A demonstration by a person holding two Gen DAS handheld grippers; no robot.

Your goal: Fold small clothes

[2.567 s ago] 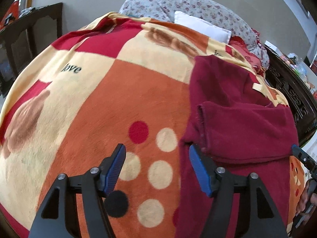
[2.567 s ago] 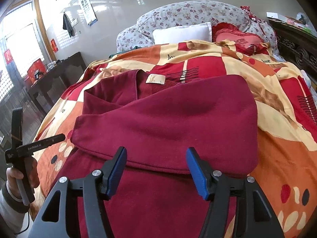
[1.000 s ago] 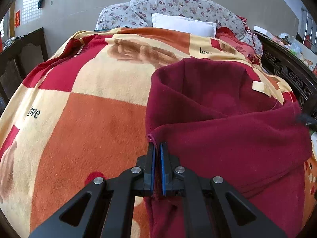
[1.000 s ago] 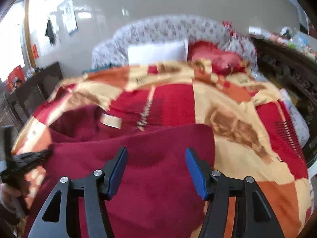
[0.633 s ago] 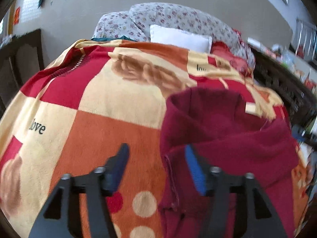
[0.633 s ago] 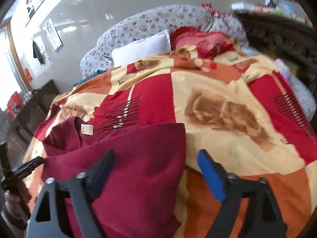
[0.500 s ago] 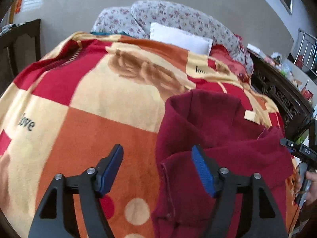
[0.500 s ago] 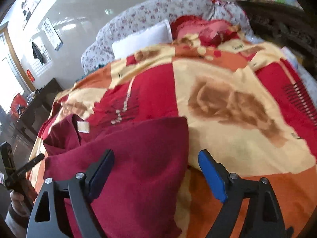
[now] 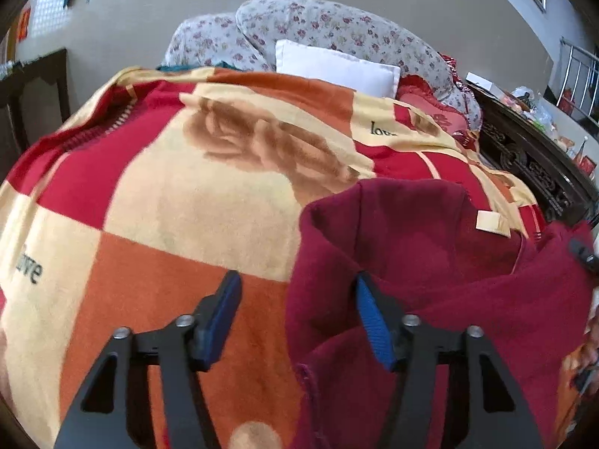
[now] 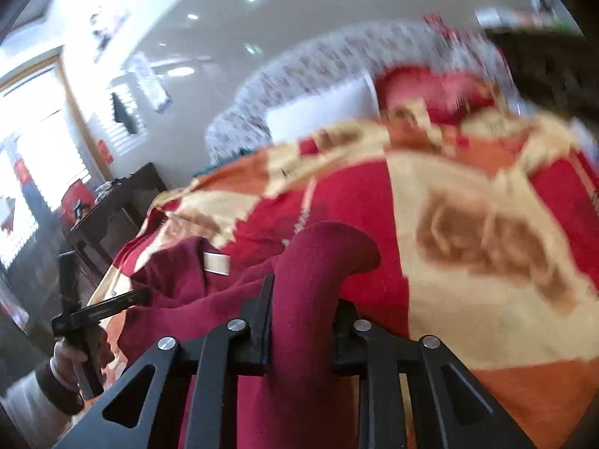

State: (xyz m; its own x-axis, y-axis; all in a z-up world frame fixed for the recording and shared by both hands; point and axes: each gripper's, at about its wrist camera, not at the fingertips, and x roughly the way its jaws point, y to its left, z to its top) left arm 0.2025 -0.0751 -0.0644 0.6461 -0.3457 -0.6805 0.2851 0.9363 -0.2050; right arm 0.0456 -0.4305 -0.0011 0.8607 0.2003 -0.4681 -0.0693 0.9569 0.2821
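A dark red fleece garment lies partly folded on the bed, with a pale label at its collar. My left gripper is open and empty, its right finger over the garment's left edge and its left finger over the blanket. In the right wrist view my right gripper is shut on a thick fold of the garment, which bulges up between the jaws. The left gripper and the hand holding it show at the left of that view.
The bed is covered by a red, orange and cream patterned blanket. A white pillow and floral pillows lie at the head. Dark carved wooden furniture stands along the right, a dark table on the left.
My left gripper let go of the garment's left edge and opened. My right gripper went from open over the garment's right side to shut on a fold of it.
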